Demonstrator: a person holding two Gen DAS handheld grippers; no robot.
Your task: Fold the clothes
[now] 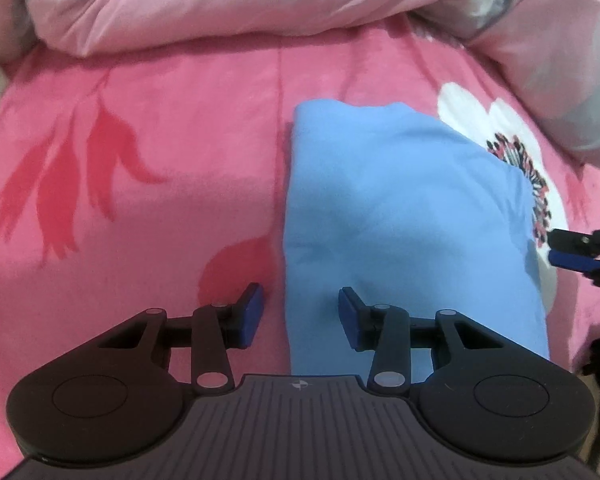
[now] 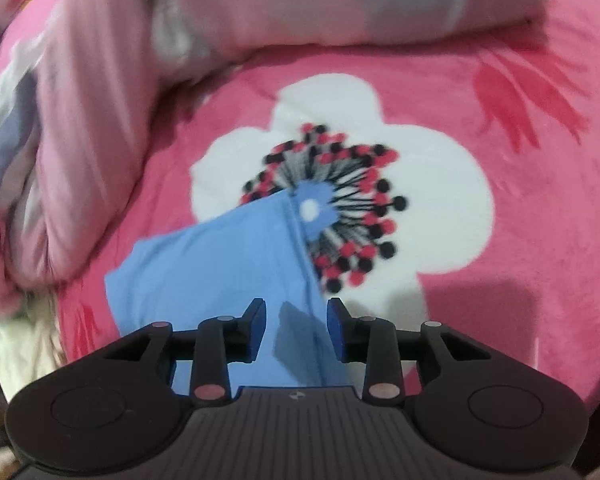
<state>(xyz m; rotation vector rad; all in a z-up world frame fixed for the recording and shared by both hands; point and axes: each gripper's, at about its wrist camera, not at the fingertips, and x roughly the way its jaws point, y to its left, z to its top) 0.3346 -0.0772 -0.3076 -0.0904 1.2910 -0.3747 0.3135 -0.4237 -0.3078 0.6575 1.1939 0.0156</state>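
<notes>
A folded blue garment (image 1: 404, 216) lies flat on the pink flowered blanket (image 1: 140, 208) of the bed. The left gripper (image 1: 300, 316) hangs over its near left edge, fingers partly open and empty. The right gripper (image 2: 296, 328) is over the right edge — fingers parted, gripping nothing.

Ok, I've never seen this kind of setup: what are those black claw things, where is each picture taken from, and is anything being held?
There is no robot. A person holds a two-finger gripper in each hand, with a fisheye camera on each looking along its fingers. One picture comes from the left gripper, the other from the right gripper. Both look down on a pink flowered blanket with a rolled pink quilt behind. On the blanket lies a folded blue garment. Both grippers are open and hold nothing: the left straddles the garment's left edge, the right its right edge.
</notes>
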